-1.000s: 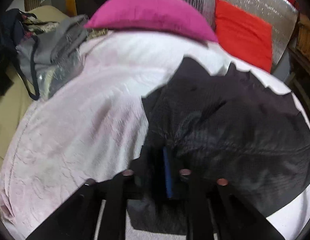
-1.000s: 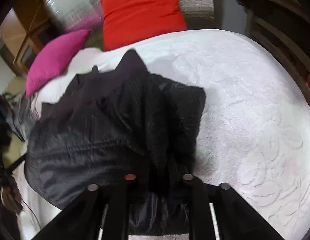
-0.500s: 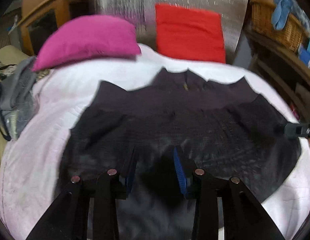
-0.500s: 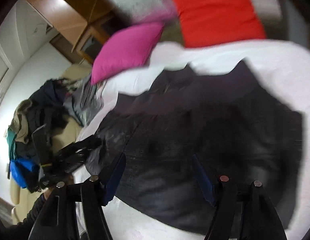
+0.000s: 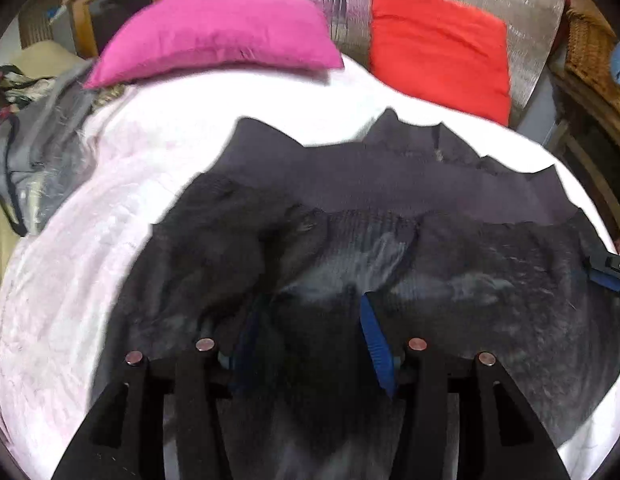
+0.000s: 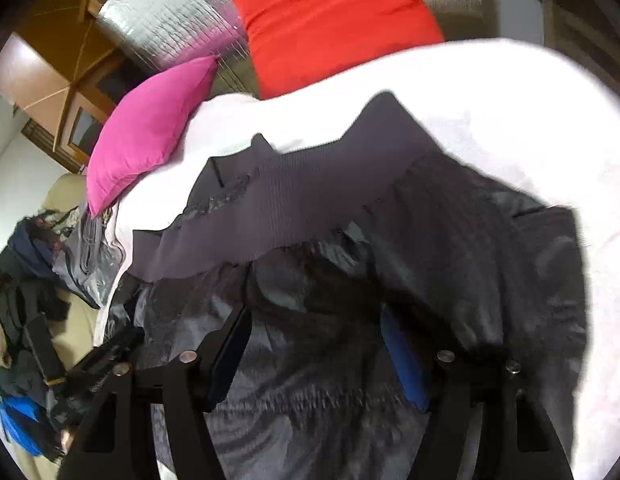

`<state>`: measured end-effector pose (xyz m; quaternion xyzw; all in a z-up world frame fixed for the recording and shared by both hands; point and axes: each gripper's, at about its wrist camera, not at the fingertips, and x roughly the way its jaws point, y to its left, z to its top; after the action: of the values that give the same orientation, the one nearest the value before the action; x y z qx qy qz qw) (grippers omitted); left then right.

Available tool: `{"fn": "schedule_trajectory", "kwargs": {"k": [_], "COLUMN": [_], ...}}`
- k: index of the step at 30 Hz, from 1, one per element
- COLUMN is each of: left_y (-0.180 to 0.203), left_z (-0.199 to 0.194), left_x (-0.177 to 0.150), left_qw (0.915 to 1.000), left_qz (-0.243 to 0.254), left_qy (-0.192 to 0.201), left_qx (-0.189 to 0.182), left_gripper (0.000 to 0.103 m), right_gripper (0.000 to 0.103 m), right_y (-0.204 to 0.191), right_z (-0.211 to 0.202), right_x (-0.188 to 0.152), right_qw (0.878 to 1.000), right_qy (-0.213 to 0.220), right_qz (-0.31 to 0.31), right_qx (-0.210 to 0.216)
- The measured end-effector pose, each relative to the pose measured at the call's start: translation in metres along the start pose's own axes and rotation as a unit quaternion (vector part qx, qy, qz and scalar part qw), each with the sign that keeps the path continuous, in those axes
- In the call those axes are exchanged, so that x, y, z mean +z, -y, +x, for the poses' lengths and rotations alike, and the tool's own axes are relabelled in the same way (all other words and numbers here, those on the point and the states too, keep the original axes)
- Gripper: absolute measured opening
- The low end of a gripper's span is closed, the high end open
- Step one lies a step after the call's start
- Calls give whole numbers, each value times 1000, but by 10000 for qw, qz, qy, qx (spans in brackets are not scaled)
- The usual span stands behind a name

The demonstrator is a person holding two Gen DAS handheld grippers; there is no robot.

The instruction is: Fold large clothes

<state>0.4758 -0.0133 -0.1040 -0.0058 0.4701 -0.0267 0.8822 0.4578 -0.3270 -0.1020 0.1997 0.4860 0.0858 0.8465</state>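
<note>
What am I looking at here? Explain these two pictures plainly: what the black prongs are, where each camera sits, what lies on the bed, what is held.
No robot: a person holds a two-finger gripper in each hand, with a fisheye camera on each looking forward along the fingers. One picture comes from the left gripper, the other from the right gripper. The black prongs are the fingers, with blue pads. A large black ribbed-hem jacket lies spread on the white textured bedcover. Behind it sit a magenta pillow and a red cushion. Both grippers are open over the jacket; neither holds anything.
</note>
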Motion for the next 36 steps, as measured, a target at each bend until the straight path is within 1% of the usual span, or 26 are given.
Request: {"fn": "schedule_trajectory", "kwargs": {"k": [1,2,4,6,8,10,11,12,13,14,15,16,19,22,24,26,28,30,33,35,36], "left_y": [-2,-4,-7,-5,0,7,13,16,20,23,24,23,23,23,20,17,16,16,13,12,12], "left_z": [-11,-20,-36,-42,-51,-50,-48,-45,-37,-30,-18,-14,-7,-7,-10,-17,-26,-34,-53,-63,-67], "left_x": [-4,-8,-17,-24,-33,-37,-38,-41,-42,-43,-44,-46,-46,-44,-44,-45,-48,-52,-58,-61,-63], "left_qw": [9999,9997,9992,9989,9985,9985,9986,9987,9990,9993,9995,9996,9993,9992,9995,9996,9996,9997,9996,9995,9994], "left_qz": [4,-2,-82,-159,-239,-130,-44,9,88,134,160,141,170,139,55,-22,-60,-68,-98,-141,-149], "left_qy": [137,249,400,437,460,494,511,506,435,339,196,139,150,126,93,80,70,57,120,191,209], "left_qx": [-2,9,-17,-86,-192,-193,-139,-89,4,94,163,176,291,354,311,275,271,243,244,223,222], "left_gripper": [58,64,70,71,73,75,76,76,76,76,76,76,80,80,80,80,80,80,80,80,80], "right_gripper": [71,72,73,73,73,73,73,74,74,74,74,74,74,74,74,74,74,74,74,74,75], "right_y": [-2,-6,-14,-30,-54,-74,-82,-88,-92,-93,-91,-87,-84,-84,-79,-72,-66,-62,-56,-52,-56], "right_z": [-8,-18,-25,-26,-19,-11,-5,5,19,34,45,58,61,50,30,0,-25,-43,-62,-69,-65], "right_x": [-4,-10,-17,-21,-24,-27,-30,-30,-30,-30,-30,-29,-25,-24,-26,-33,-41,-53,-73,-81,-85], "right_qw": [10000,9998,9997,9992,9978,9956,9940,9925,9890,9830,9780,9728,9720,9741,9804,9885,9919,9932,9922,9927,9928], "right_qy": [63,113,147,86,42,-51,-115,-162,-219,-264,-313,-411,-340,-300,-194,-6,101,104,48,52,57], "right_qz": [-64,-109,-151,-264,-556,-867,-1054,-1210,-1414,-1588,-1680,-1777,-1712,-1608,-1434,-1156,-1000,-965,-1066,-1049,-1048], "right_qx": [44,88,138,279,348,360,253,43,-365,-887,-1198,-1426,-1574,-1562,-1336,-977,-776,-646,-652,-587,-575]}}
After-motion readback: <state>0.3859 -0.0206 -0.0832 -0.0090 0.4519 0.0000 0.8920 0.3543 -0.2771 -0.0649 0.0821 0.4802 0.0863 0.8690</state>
